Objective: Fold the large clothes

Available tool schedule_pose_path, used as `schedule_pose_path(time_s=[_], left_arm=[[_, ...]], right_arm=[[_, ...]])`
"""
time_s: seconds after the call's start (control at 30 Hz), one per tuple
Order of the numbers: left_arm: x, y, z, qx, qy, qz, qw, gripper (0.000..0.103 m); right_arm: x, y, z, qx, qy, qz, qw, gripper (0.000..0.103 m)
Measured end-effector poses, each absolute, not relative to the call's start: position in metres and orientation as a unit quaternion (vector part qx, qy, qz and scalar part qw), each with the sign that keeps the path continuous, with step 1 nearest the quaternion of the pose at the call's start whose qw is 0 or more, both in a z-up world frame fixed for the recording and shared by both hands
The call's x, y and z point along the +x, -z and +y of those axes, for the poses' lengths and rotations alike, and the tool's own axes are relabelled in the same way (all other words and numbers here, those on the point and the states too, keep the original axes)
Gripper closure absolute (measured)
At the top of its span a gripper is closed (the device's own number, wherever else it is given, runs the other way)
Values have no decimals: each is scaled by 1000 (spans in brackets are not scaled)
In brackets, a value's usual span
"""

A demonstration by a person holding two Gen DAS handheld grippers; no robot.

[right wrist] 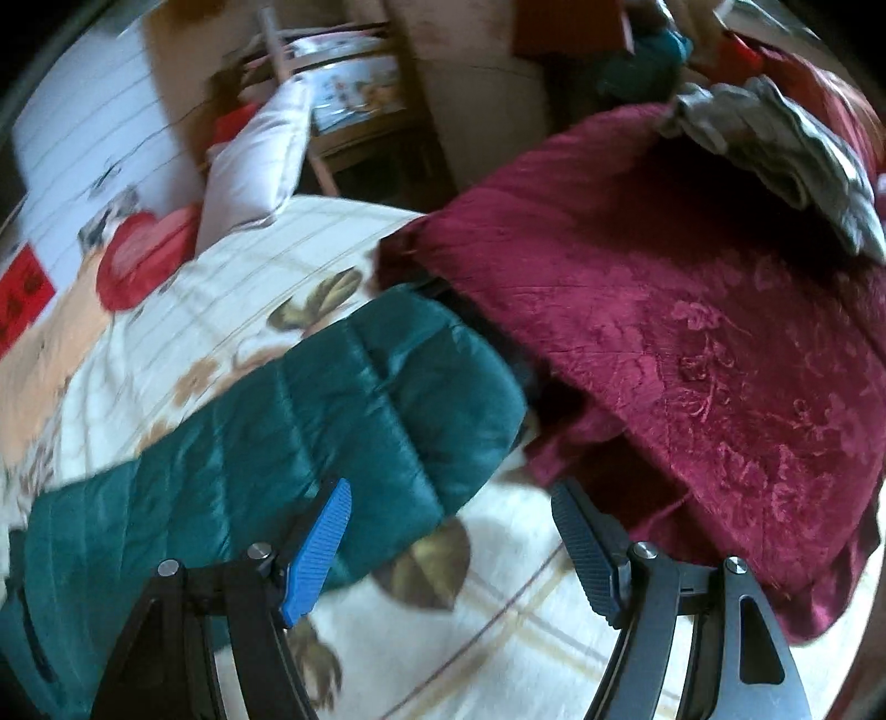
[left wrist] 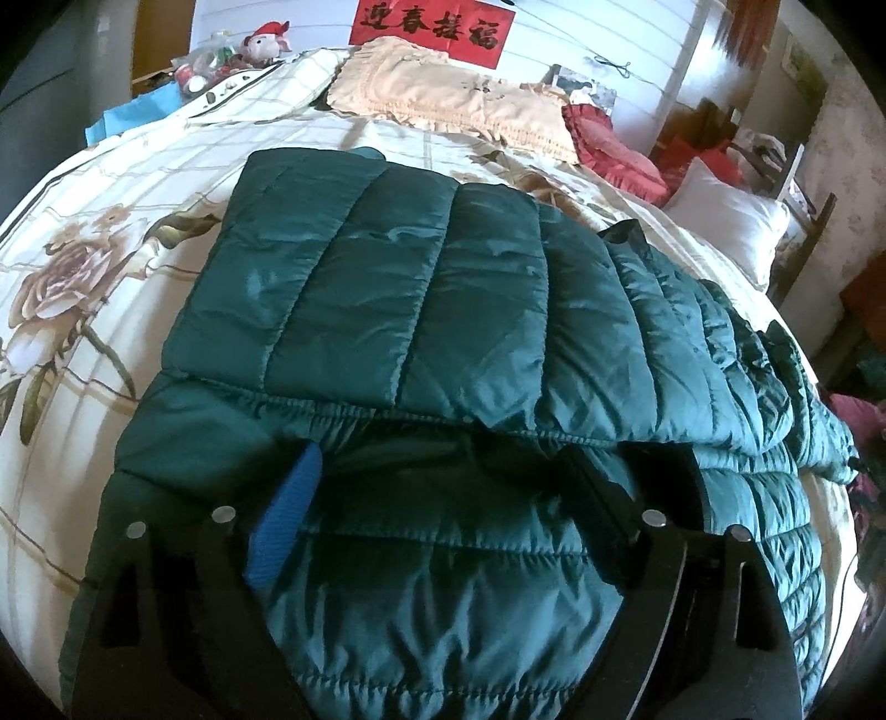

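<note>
Teal quilted puffer jacket (left wrist: 443,310) is lying partly folded across the floral bedspread (left wrist: 111,232). Left gripper (left wrist: 443,498) is hovering wide open over its near edge, gripping nothing; right gripper (right wrist: 451,531), open and empty, is nearing the sleeve end (right wrist: 421,399) beside the maroon blanket (right wrist: 692,332), probably to fold it inward.

One quilted green jacket (left wrist: 421,310) is lying on one bed (left wrist: 111,183), filling the centre of the left wrist view. Two grippers are showing: the left gripper (left wrist: 443,498) at 6 o'clock there, the right gripper (right wrist: 451,531) at 6 o'clock in its own view. One red banner (left wrist: 432,25) is hanging at 12 o'clock, one plush toy (left wrist: 266,41) is sitting at 11 o'clock. One peach pillow (left wrist: 443,94), one red cushion (left wrist: 614,152) and one white pillow (left wrist: 731,216) are lying from 12 round to 2 o'clock. One maroon blanket (right wrist: 692,332) is spreading at 3 o'clock in the right wrist view, with one grey cloth (right wrist: 786,149) lying at 1 o'clock.
</note>
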State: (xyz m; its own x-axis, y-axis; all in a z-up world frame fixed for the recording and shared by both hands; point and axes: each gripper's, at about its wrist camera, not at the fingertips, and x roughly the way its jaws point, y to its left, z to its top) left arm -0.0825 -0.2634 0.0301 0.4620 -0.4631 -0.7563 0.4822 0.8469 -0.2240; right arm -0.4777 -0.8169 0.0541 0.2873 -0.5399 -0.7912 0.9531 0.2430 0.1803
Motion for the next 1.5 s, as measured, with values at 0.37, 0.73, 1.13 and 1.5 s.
schedule_pose_path(time_s=[0.37, 0.73, 1.13, 1.5], left_arm=[[-80, -30, -261, -3, 288, 439, 851, 13], [-80, -31, -260, -2, 287, 439, 851, 13], [-91, -44, -267, 43, 264, 441, 857, 13], [-97, -65, -254, 50, 260, 423, 867, 13]], right_arm=[[-468, -44, -846, 344, 509, 289, 734, 54], [-476, -95, -820, 338, 446, 228, 797, 87], [-416, -174, -724, 261, 308, 231, 885, 89], [-326, -181, -636, 239, 184, 268, 915, 91]])
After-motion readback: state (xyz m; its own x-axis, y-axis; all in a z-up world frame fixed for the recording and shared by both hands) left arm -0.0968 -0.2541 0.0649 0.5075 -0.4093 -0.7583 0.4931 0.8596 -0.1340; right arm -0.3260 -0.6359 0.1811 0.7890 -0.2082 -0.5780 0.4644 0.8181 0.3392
